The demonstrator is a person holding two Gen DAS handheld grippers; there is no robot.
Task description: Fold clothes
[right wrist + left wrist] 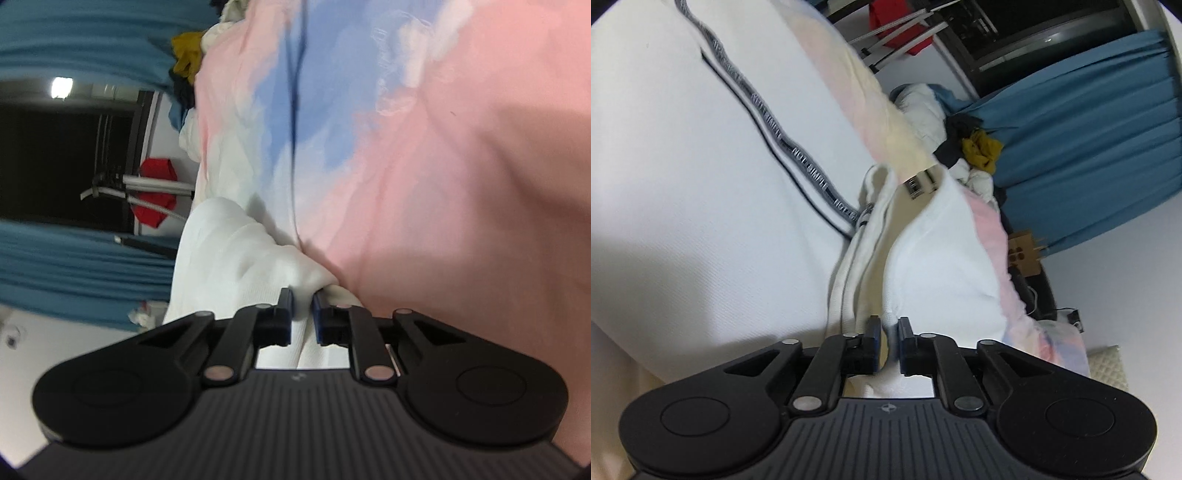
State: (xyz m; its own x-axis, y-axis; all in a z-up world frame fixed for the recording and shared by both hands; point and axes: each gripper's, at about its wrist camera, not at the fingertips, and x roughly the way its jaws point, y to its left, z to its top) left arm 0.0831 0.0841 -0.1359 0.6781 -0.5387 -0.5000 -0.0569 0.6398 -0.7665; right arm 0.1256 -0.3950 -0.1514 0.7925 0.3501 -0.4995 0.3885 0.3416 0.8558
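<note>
Your left hand-held gripper point(888, 334) is pinched narrow on a bunched white edge of the garment point(701, 147), whose white side with a grey lettered stripe point(783, 142) spreads ahead and to the left of the fingers. Your right hand-held gripper point(303, 314) is likewise closed down on a fold of white fabric, with the pink and blue printed face point(424, 166) filling the view ahead and to the right. The garment appears held up between both grips rather than laid flat, so I judge the fold barely begun: no neat crease or stacked layers show. Beyond it a heap of other clothes point(975, 147) sits against a blue curtain point(1089, 110), apparently yet unfolded.
</note>
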